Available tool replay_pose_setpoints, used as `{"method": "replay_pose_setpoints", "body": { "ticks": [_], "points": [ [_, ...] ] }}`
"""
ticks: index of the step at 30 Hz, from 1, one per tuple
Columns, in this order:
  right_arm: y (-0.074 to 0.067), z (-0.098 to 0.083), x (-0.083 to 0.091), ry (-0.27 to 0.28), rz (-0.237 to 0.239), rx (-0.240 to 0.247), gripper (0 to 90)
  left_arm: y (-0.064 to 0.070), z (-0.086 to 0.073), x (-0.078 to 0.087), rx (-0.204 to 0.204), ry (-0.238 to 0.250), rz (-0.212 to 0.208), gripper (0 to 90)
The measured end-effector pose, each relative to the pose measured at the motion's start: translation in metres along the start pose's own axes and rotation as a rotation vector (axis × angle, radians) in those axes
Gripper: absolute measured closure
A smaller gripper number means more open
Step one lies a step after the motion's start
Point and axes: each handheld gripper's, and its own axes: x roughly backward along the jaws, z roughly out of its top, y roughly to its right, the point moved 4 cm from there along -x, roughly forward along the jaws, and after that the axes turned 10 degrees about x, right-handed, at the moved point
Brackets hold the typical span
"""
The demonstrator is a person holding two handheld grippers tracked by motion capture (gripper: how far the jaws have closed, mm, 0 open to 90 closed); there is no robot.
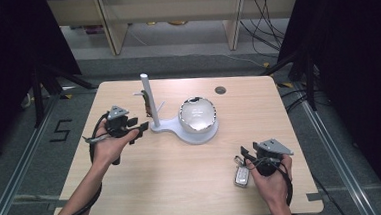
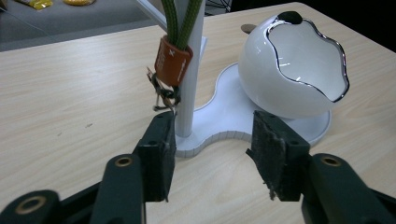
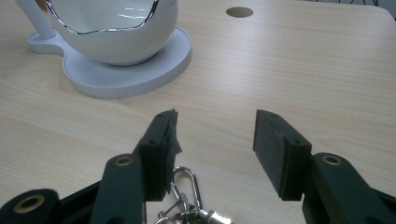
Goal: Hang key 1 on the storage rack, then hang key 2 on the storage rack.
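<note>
Lanyard (image 2: pixel 180 28) hangs on the stand (image 2: pixel 205 126); we ease our spread, empty left gripper (image 2: pixel 212 156) straight back, right gripper (image 3: pixel 212 149) spread over keys (image 3: pixel 187 205).

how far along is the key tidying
Looks about halfway. Done: the green lanyard hangs on the white stand, and the left tongs stand open in front of it, holding nothing. In hand: the open right tongs sit by the car key. Left, probably: picking it up and stowing it, perhaps in the white bowl.

The high view is looking down from above the table (image 1: pixel 183 183). Both gripper views are sitting low and close, sharing the white bowl (image 2: pixel 299 70) at frame top.
</note>
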Motion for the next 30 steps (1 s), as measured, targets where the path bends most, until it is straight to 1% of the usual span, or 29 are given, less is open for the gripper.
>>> {"method": "replay_pose_setpoints", "body": {
  "ticks": [1,2,3,4,5,6,7,8,9,10,12,14,15,16,17,18,19,20,21,22,23,24,25,26,27,28,29,30],
  "points": [
    [0.001,0.001,0.002,-0.02,-0.004,0.012,50.0,0.0,-0.001,0.002,0.001,0.001,0.004,47.8],
    [0.001,0.001,0.002,-0.026,-0.004,0.0,50.1,0.0,-0.003,0.003,-0.003,-0.003,0.005,47.0],
    [0.005,0.003,0.0,-0.012,0.004,0.04,50.1,-0.001,-0.005,0.006,-0.009,-0.013,0.008,45.8],
    [0.005,0.003,0.0,-0.012,0.004,0.04,50.1,0.0,-0.006,0.007,0.0,-0.003,0.006,45.8],
    [0.005,0.004,0.0,-0.009,-0.001,0.043,50.2,0.0,-0.007,0.009,0.0,-0.006,0.011,45.3],
    [0.005,0.004,0.0,-0.009,-0.001,0.043,50.2,-0.001,-0.009,0.01,-0.001,-0.006,0.006,45.3],
    [0.005,0.004,0.001,-0.025,0.005,0.035,50.3,-0.001,-0.01,0.011,-0.008,-0.015,0.009,45.2],
    [0.005,0.005,0.002,-0.034,-0.002,0.027,50.3,-0.001,-0.011,0.012,-0.001,-0.017,0.008,45.0],
    [0.006,0.005,0.002,-0.053,0.008,0.022,50.4,-0.001,-0.012,0.014,-0.011,-0.023,0.015,45.1],
    [0.006,0.005,0.002,-0.053,0.008,0.022,50.4,0.0,-0.013,0.013,0.002,-0.011,0.006,45.1],
    [0.006,0.004,0.003,-0.097,0.015,0.005,50.7,0.001,-0.014,0.015,-0.003,-0.016,0.01,45.2],
    [0.007,0.004,0.002,-0.107,0.015,0.0,50.6,0.002,-0.015,0.016,-0.002,-0.012,0.004,45.1],
    [0.008,0.003,0.003,-0.139,0.024,-0.019,50.8,0.002,-0.016,0.016,-0.004,-0.02,0.007,45.0],
    [0.009,0.003,0.004,-0.172,0.019,-0.027,50.8,0.001,-0.017,0.017,-0.016,-0.032,0.007,45.0],
    [0.01,0.003,0.003,-0.18,0.032,-0.037,51.0,0.001,-0.018,0.018,-0.009,-0.028,0.013,45.0],
    [0.01,0.003,0.003,-0.18,0.032,-0.037,51.0,0.001,-0.018,0.018,-0.009,-0.028,0.013,45.0],
    [0.011,0.004,0.003,-0.216,0.033,-0.039,51.2,-0.001,-0.018,0.018,-0.013,-0.034,0.016,45.0],
    [0.011,0.004,0.003,-0.23,0.035,-0.043,51.4,0.0,-0.018,0.018,-0.006,-0.027,0.013,45.0],
    [0.012,0.004,0.002,-0.258,0.025,-0.053,51.8,-0.001,-0.019,0.018,-0.008,-0.021,0.008,45.0],
    [0.013,0.005,0.002,-0.294,0.035,-0.058,52.5,-0.001,-0.019,0.019,-0.005,-0.023,0.012,45.0],
    [0.011,0.005,0.003,-0.334,0.044,-0.099,52.8,-0.001,-0.019,0.019,-0.001,-0.022,0.013,45.0],
    [0.013,0.004,0.004,-0.381,0.047,-0.067,53.4,0.0,-0.019,0.019,-0.002,-0.023,0.011,45.0],
    [0.011,0.004,0.004,-0.404,0.06,-0.085,54.2,0.0,-0.019,0.018,-0.001,-0.024,0.01,45.1],
    [0.01,0.005,0.004,-0.415,0.078,-0.1,55.3,0.001,-0.02,0.018,-0.001,-0.027,0.004,45.0],
    [0.01,0.005,0.003,-0.445,0.088,-0.116,57.1,0.001,-0.02,0.018,-0.012,-0.036,0.011,45.0],
    [0.012,0.004,0.003,-0.476,0.086,-0.147,57.5,0.002,-0.02,0.017,-0.005,-0.027,0.006,45.0],
    [0.015,0.003,0.003,-0.482,0.077,-0.156,58.2,0.003,-0.02,0.018,-0.008,-0.031,0.006,45.0],
    [0.004,0.008,0.007,-0.543,0.065,-0.356,58.4,0.004,-0.021,0.018,-0.007,-0.03,-0.002,45.0]
  ]
}}
